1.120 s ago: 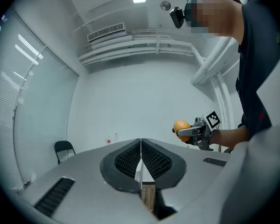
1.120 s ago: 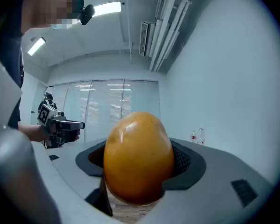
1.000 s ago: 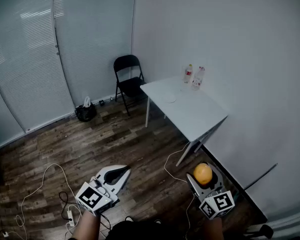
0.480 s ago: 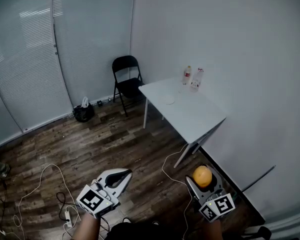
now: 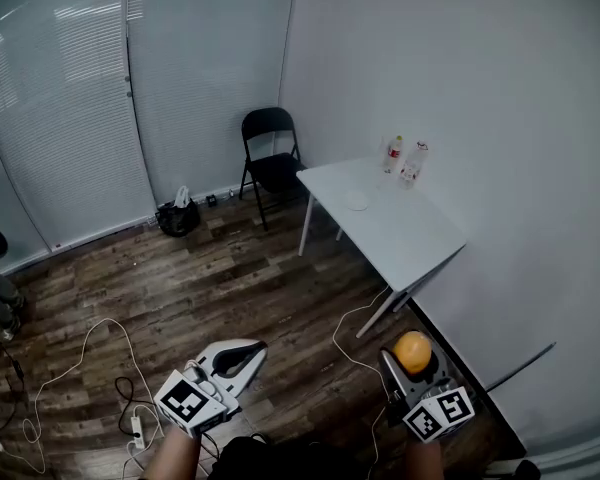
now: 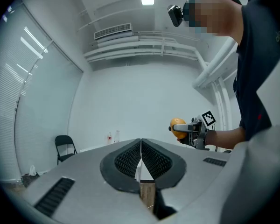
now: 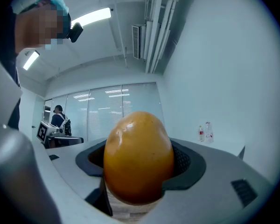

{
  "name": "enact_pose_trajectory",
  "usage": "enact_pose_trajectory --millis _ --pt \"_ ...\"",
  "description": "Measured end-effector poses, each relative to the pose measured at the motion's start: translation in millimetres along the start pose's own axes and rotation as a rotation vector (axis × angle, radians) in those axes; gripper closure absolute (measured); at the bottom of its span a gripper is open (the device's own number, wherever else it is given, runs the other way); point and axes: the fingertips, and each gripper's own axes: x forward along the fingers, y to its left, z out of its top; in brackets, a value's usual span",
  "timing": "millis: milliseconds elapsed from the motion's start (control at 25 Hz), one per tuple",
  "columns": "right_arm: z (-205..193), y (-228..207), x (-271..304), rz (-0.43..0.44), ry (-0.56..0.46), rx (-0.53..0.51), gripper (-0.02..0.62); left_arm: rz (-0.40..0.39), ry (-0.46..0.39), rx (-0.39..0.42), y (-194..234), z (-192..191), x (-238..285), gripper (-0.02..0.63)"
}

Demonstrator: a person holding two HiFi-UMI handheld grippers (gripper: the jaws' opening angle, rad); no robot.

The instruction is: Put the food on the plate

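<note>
The fruit (image 7: 138, 157) is pinched in the right gripper (image 5: 414, 360), well apart from the plate (image 5: 356, 200) on the table (image 5: 405, 236), the left gripper (image 5: 256, 348) carried pressed together and empty — round and smooth, that fruit could be dropped if the pinch is slackened en route.

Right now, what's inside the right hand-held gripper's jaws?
An orange fruit, clamped between the right hand-held gripper and its black pads. The fruit covers the pad faces and the gap behind it, so the contact spots cannot be seen.
</note>
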Motion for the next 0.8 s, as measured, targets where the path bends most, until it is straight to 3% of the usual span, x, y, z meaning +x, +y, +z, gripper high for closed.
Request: enact_pose_trajectory --millis 280,800 --pt "-15.2 38.7 41.2 0.036 0.039 -0.039 0.255 0.006 0.002 -0.016 30.2 -11.5 -23.1 0.583" --pt "-7.1 0.8 121.9 0.098 -0.008 0.003 0.255 0.051 -0.001 -0.001 93.3 -6.8 22.9 0.583"
